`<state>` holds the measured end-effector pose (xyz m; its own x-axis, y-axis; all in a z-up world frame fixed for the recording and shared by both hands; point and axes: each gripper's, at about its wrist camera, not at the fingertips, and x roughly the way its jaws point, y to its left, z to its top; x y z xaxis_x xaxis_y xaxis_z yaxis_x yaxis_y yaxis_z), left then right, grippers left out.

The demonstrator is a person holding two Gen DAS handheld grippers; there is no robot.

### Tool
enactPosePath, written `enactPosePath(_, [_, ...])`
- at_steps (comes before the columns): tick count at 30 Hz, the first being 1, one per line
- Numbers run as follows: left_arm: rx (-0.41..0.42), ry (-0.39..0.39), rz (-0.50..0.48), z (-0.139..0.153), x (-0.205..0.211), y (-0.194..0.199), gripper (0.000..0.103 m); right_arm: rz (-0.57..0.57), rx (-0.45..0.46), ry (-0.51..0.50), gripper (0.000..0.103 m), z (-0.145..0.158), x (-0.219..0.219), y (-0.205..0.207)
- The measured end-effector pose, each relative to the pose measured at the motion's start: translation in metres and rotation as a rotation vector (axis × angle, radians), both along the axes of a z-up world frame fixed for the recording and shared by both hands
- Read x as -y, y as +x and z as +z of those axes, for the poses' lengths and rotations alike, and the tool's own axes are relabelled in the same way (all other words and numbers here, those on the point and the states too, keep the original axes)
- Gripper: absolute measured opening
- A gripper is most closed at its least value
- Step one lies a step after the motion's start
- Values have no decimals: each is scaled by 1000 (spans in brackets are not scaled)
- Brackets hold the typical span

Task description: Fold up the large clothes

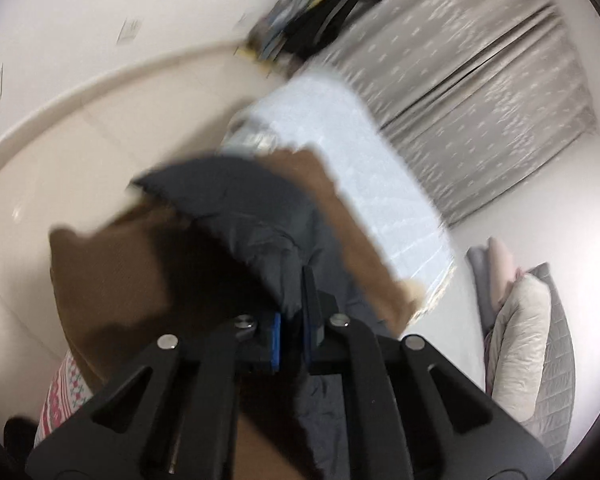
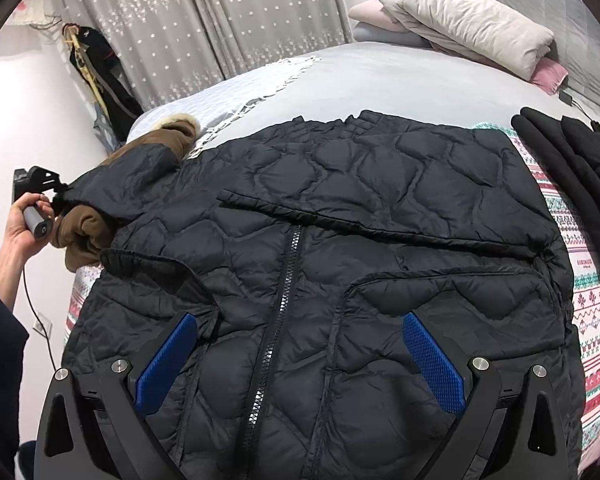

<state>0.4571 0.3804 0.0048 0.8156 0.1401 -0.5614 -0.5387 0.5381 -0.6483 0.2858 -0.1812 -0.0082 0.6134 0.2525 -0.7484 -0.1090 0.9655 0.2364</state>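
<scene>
A black quilted jacket [image 2: 320, 208] lies spread on the bed, zip facing up. My right gripper [image 2: 300, 360] hovers low over its lower front, open, with its blue pads [image 2: 432, 360] on either side of the zip and nothing pinched between them. At the bed's left edge a person's hand [image 2: 24, 224] holds my left gripper [image 2: 58, 194]. In the blurred left wrist view, the left gripper [image 1: 294, 304] is shut on a fold of the jacket [image 1: 240, 208], lifted a little. A brown garment [image 2: 84, 232] with a furry trim lies beneath that corner.
A patterned blanket [image 2: 580, 280] covers the bed under the jacket. Folded black clothing [image 2: 572, 184] lies at the right. Stacked pillows and quilts [image 2: 460, 20] sit at the far end. Grey curtains [image 2: 220, 20] and a rack with dark clothes [image 2: 100, 80] stand behind.
</scene>
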Motion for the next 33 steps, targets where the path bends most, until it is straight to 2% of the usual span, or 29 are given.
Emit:
enactPosePath(1, [35, 47, -7, 13, 7, -2, 8, -1, 1, 4, 103, 0, 1, 0])
enactPosePath(3, [83, 200, -59, 41, 35, -4, 8, -7, 5, 5, 103, 1, 2, 1])
enactPosePath(5, [134, 291, -133, 63, 63, -2, 8, -16, 6, 8, 103, 1, 4, 1])
enactPosePath(8, [220, 372, -270, 93, 116, -6, 8, -37, 0, 18, 103, 0, 9, 4])
enactPosePath(11, [265, 444, -470, 108, 187, -7, 9, -74, 1, 33, 103, 0, 19, 8])
enactPosePath(12, [273, 462, -555, 107, 215, -11, 18, -90, -1, 40, 103, -1, 24, 9])
enactPosePath(13, [275, 467, -621, 104, 233, -14, 44, -107, -6, 51, 103, -2, 30, 10])
enactPosePath(14, [264, 469, -716, 97, 259, -17, 62, -118, -11, 60, 103, -3, 34, 11])
enactPosePath(15, [250, 477, -795, 87, 281, -21, 87, -132, -22, 76, 103, -5, 40, 13])
enactPosePath(18, [236, 517, -937, 61, 321, -37, 88, -165, -61, 125, 103, -14, 54, 17])
enactPosePath(21, [184, 503, -988, 40, 325, -39, 88, -198, -112, 191, 103, -23, 67, 22])
enactPosePath(25, [67, 417, -964, 22, 309, -28, 88, -220, -154, 256, 103, -29, 76, 24])
enactPosePath(29, [7, 368, -942, 9, 311, -16, 88, -256, -159, 285, 103, -29, 86, 25])
enactPosePath(31, [-29, 398, -954, 0, 336, -11, 88, -282, -162, 306, 103, -30, 93, 24])
enactPosePath(33, [-76, 497, -1001, -9, 373, -8, 88, -296, -165, 333, 103, -32, 99, 24])
